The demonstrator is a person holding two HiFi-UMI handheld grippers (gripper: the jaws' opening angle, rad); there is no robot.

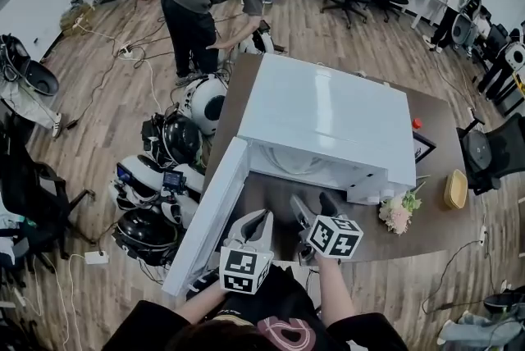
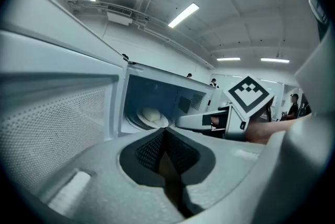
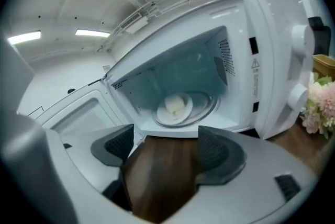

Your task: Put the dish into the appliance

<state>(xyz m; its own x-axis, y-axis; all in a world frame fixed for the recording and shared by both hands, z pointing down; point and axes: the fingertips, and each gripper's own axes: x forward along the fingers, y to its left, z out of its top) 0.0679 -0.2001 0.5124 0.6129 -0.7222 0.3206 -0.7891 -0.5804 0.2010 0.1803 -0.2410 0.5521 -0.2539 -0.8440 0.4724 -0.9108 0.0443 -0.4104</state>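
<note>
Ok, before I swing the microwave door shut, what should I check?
1. Dish fully inside the microwave: ok.
2. Right gripper open, nothing between its jaws: ok.
3. Left gripper shut and empty: ok.
4. Both grippers outside the cavity: ok.
5. Door swing path free: not ok, both grippers sit in front of the opening, on the door's inner side.

A white microwave [image 1: 328, 107] sits on the brown table [image 1: 443, 128] — its door [image 1: 209, 214] is swung open to the left. The left gripper [image 1: 260, 218] and right gripper [image 1: 312, 203] point at it from the near edge, flowers [image 1: 399, 212] beside.
</note>
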